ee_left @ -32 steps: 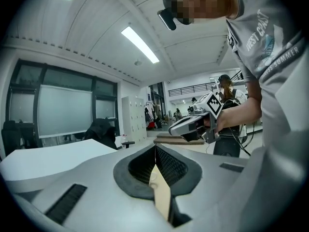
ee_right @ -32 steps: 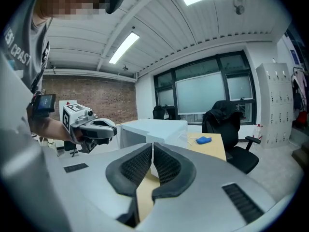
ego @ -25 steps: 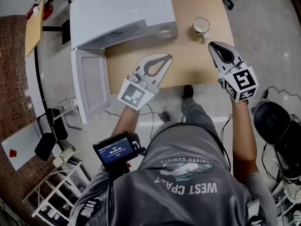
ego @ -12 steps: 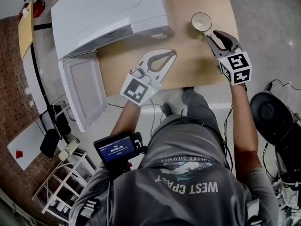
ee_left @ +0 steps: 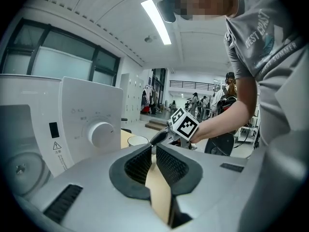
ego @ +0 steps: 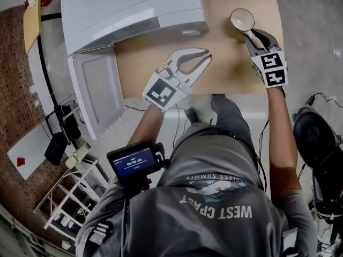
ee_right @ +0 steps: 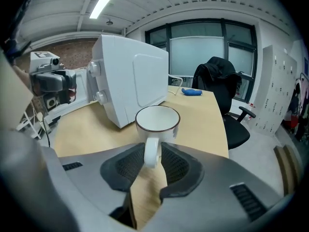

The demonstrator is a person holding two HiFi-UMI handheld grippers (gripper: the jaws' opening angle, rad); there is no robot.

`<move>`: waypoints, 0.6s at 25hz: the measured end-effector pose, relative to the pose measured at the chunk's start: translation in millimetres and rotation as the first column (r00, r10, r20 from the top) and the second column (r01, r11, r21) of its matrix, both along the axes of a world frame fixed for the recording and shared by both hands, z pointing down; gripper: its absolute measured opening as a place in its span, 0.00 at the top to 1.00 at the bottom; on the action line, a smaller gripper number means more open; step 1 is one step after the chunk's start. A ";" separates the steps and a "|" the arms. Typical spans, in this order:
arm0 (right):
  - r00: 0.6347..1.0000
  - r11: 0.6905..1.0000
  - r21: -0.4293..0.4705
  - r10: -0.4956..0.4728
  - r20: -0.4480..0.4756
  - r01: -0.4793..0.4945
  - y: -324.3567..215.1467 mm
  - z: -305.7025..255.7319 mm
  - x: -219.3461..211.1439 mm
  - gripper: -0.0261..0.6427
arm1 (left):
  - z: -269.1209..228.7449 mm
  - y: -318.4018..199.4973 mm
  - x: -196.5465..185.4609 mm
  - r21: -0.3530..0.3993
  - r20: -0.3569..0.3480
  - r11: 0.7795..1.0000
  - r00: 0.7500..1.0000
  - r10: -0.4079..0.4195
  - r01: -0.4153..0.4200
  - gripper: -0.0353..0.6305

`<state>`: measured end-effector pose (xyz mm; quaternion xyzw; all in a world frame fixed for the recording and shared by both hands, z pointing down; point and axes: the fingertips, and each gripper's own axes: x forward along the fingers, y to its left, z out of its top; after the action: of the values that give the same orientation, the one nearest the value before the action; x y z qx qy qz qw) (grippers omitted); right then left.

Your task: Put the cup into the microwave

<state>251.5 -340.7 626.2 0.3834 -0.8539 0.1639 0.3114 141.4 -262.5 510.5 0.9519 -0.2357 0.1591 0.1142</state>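
- White cup (ee_right: 157,120) with a dark rim stands upright on the wooden table (ee_right: 82,124), its handle turned straight toward the right gripper (ee_right: 152,159).
- That handle sits between the right gripper's jaws. The ribbed pads (ee_right: 126,167) lie close against either side of it, drawn in to about the handle's width.
- The cup's round body is just beyond the jaw tips, its base on the tabletop, and nothing shows inside it.
- In the head view the cup is at the far right of the table, near the front right corner of the white microwave (ego: 134,9) but apart from it.
- The microwave's door (ego: 96,92) stands open at the oven's left side, swung out past the table's edge.
- The left gripper (ego: 206,57) is held over the middle of the table, in front of the microwave and well apart from the cup.
- Its jaws are nearly together, with only a thin slit between the pads and nothing in it.
- In the left gripper view, the cup and the right gripper's marker cube (ee_left: 184,125) show beyond the left jaw tips.
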 end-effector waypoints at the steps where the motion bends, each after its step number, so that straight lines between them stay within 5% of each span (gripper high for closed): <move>1: 1.000 1.000 0.004 0.003 -0.014 -0.003 0.0 2.3 0.8 0.80 | 1.0 -0.1 -0.4 0.016 -0.001 1.000 1.000 0.007 -0.007 0.91; 6: 0.998 0.998 0.023 0.055 -0.003 -0.055 -4.9 10.7 3.6 0.84 | 3.7 0.7 -3.0 0.044 0.008 0.999 1.000 0.013 -0.014 0.91; 15: 0.983 0.992 0.054 0.102 0.155 -0.111 -7.5 0.9 -2.1 0.84 | 7.4 1.1 -20.3 0.075 0.032 0.997 0.999 -0.021 0.019 0.91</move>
<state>249.4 -348.2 627.1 0.4244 -0.8581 0.1824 0.2240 121.1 -261.4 518.0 0.9504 -0.2530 0.1643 0.0762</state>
